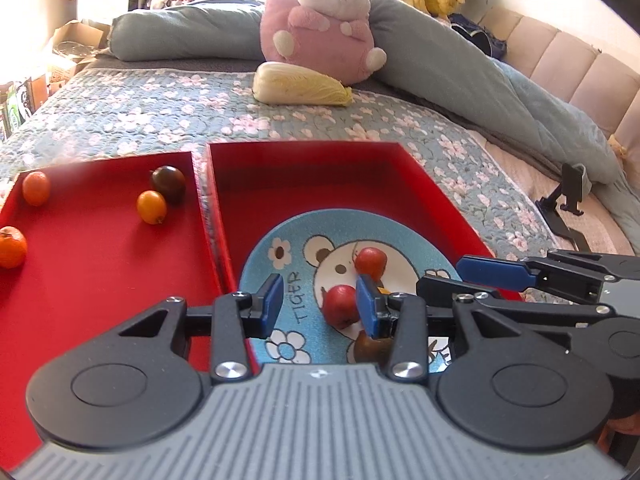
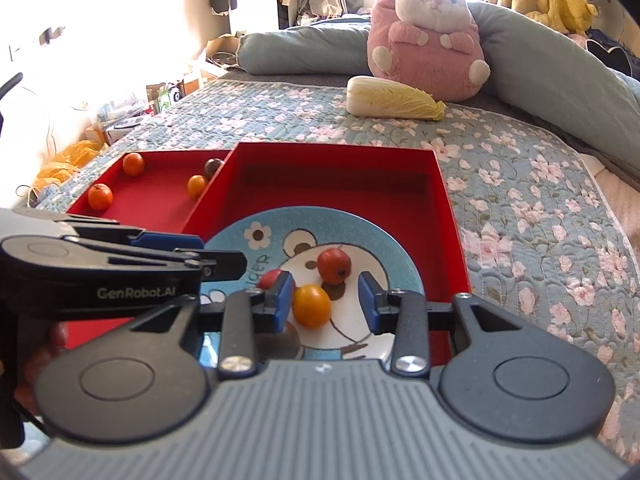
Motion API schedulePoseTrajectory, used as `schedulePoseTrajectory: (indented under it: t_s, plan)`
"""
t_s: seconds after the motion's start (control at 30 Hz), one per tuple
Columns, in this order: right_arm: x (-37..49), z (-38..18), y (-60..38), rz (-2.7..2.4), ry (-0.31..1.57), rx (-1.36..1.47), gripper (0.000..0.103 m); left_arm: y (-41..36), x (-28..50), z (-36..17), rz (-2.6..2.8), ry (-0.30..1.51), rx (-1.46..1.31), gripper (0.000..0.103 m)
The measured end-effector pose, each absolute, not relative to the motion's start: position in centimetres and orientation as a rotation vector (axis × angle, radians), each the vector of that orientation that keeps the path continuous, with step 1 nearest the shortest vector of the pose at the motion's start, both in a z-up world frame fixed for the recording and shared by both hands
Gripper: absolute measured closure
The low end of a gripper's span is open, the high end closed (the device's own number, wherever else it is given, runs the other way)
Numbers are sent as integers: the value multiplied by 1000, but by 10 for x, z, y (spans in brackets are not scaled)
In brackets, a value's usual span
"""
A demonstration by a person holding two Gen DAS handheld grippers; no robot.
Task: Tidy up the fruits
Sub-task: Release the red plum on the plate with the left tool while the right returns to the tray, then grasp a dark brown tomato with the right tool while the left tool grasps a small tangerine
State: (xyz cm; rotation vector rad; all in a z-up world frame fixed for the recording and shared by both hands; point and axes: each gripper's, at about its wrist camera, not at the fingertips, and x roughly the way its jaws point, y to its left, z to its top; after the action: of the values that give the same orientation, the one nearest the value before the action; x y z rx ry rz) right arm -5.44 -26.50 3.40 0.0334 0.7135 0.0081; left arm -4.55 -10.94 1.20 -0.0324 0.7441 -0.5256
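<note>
A blue bear plate (image 1: pixel 280 280) (image 2: pixel 392 256) lies in the right red tray (image 1: pixel 320 184) (image 2: pixel 332 184). It holds two red fruits (image 1: pixel 340 306) (image 1: pixel 371 263) (image 2: pixel 334 266), a yellow one (image 2: pixel 312 306) and a brown one (image 1: pixel 372 350). My left gripper (image 1: pixel 320 304) is open above the plate, the near red fruit between its fingers. My right gripper (image 2: pixel 326 304) is open, with the yellow fruit between its fingers by the left pad. The left red tray (image 1: pixel 100 264) (image 2: pixel 156 196) holds three orange fruits (image 1: pixel 151 207) (image 2: pixel 100 197) and a dark one (image 1: pixel 169 184).
The trays sit on a floral quilt (image 1: pixel 140 112) (image 2: pixel 540 208). A cabbage (image 1: pixel 300 88) (image 2: pixel 392 98) and a pink plush (image 1: pixel 324 24) (image 2: pixel 428 36) lie behind. A black phone stand (image 1: pixel 568 200) is at the right; clutter lies off the bed's left edge.
</note>
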Motion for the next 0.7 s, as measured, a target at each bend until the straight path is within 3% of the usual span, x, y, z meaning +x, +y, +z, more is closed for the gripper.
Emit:
schedulePoseTrajectory:
  t_s: [0.7]
  plan:
    - [16, 63, -185, 181, 601, -41, 64, -19, 32, -6, -245, 770, -109, 57]
